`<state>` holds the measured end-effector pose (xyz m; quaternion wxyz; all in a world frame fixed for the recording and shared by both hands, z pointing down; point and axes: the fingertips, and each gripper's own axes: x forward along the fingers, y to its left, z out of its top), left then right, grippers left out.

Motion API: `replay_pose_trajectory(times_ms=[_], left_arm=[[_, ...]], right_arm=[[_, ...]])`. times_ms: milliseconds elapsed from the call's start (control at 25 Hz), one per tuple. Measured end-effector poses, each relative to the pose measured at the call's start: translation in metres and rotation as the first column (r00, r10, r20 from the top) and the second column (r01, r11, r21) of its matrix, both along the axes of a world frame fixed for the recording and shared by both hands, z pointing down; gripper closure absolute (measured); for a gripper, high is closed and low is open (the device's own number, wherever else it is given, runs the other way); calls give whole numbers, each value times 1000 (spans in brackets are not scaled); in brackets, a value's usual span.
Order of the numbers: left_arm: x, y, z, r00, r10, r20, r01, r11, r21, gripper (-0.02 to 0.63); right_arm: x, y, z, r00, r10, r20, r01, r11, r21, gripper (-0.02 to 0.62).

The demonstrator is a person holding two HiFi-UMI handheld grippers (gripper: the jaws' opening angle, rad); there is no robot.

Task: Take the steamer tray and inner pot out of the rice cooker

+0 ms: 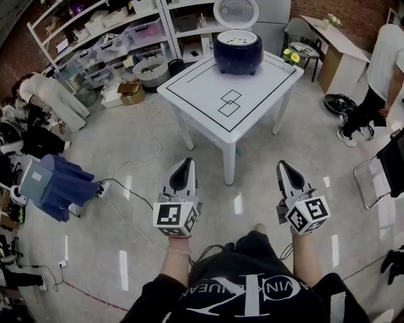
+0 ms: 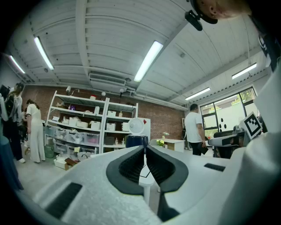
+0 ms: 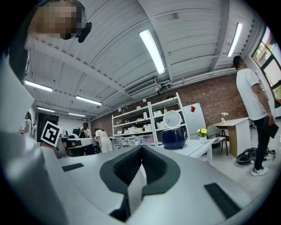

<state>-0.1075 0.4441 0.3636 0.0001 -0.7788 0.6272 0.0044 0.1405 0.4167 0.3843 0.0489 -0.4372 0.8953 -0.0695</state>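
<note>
A dark blue rice cooker (image 1: 237, 52) stands at the far side of a white square table (image 1: 208, 101), its round white lid (image 1: 236, 12) raised behind it. A white perforated steamer tray (image 1: 237, 37) lies in its top; the inner pot is hidden. My left gripper (image 1: 185, 165) and right gripper (image 1: 282, 166) hang well short of the table, level, both shut and empty. The rice cooker (image 2: 136, 141) shows small past the left gripper (image 2: 144, 148), and the rice cooker (image 3: 173, 138) also stands beyond the right gripper (image 3: 141, 149).
Shelving with bins (image 1: 107, 38) lines the back wall, and boxes and a basket (image 1: 151, 70) sit on the floor below. Cables (image 1: 136, 199) trail over the floor by my left gripper. A person in white (image 1: 379, 82) stands at right, next to a desk (image 1: 334, 44).
</note>
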Motion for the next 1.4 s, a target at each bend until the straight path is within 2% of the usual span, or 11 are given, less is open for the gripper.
replay_pose_trajectory(times_ms=[400,720,760,800,840,920,1120,1400], left_arm=[[-4,-2,9,1000,-5,-18,5,1000,-20,584],[-15,-6,9,998,-12,-58,12,1000,-1,583],[-15,-9,10,998,-6,-62,6,1000,-2,580],[-15,-13,10,998,0,-64,0,1000,-5,575],[-14,-17,10,998,7,-66,-7,1000,-7,554],[-15,-27,9,997,16,-69,-16,1000,-10,489],[-22,-64,6,997,17,-82,-19,1000,-17,472],[-25,-138,4,997,29,-75,-30,999,-23,460]], right_arm=[[0,1,9,1000,-1,-17,1,1000,-15,597],[9,0,9,999,46,-27,-46,999,-7,597],[9,-4,9,998,52,-26,-52,999,-8,589],[9,-7,9,998,53,-22,-54,998,-13,529],[8,-12,9,998,54,-15,-54,998,-17,479],[7,-22,8,998,56,-7,-57,998,-19,424],[2,-60,7,999,47,-17,-47,999,-25,384],[-4,-130,12,999,45,15,-44,998,-42,376]])
